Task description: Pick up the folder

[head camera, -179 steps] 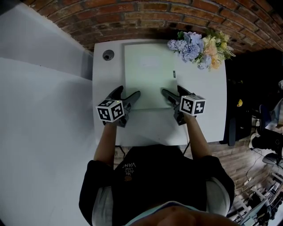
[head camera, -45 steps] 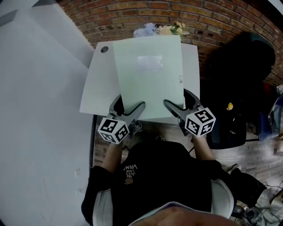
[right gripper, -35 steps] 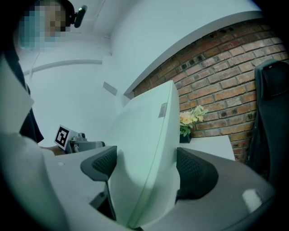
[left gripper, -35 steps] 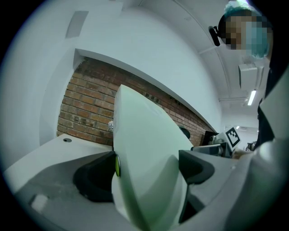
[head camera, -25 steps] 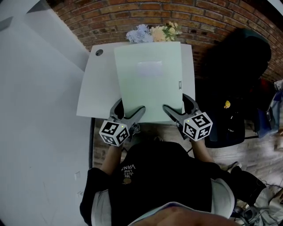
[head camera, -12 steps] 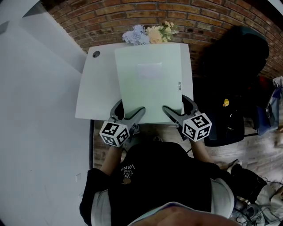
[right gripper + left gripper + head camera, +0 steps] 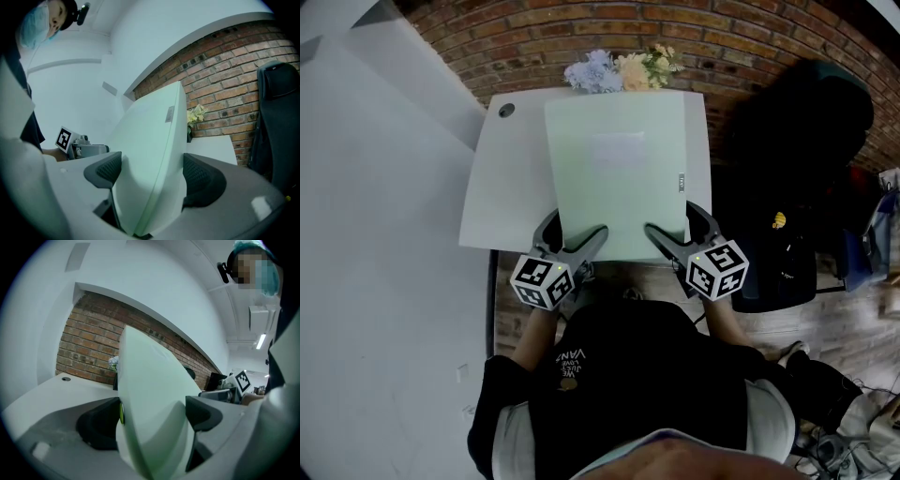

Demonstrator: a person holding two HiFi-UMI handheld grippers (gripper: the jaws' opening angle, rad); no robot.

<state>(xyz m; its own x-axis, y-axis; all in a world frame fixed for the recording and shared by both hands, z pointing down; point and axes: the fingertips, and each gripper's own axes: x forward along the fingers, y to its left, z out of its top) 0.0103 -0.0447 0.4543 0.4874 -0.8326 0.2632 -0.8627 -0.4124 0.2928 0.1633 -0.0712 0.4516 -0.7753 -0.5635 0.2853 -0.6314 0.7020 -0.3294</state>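
Note:
A pale green folder (image 7: 619,173) is held up off the white table (image 7: 499,202), tilted towards me. My left gripper (image 7: 578,236) is shut on the folder's near left corner, and my right gripper (image 7: 667,232) is shut on its near right corner. In the left gripper view the folder (image 7: 150,404) stands edge-on between the dark pads (image 7: 202,412). The right gripper view shows the folder (image 7: 150,159) clamped between both textured pads (image 7: 199,180), with a small label near its top edge.
A bunch of artificial flowers (image 7: 621,70) stands at the table's far edge against a brick wall (image 7: 609,28). A dark round hole (image 7: 506,110) sits in the table's far left corner. A black office chair (image 7: 792,178) stands to the right; a white wall lies left.
The folder has been lifted from flat on the table and now hangs in both grippers. Over the last second it has hardly moved; only the view has shifted slightly.

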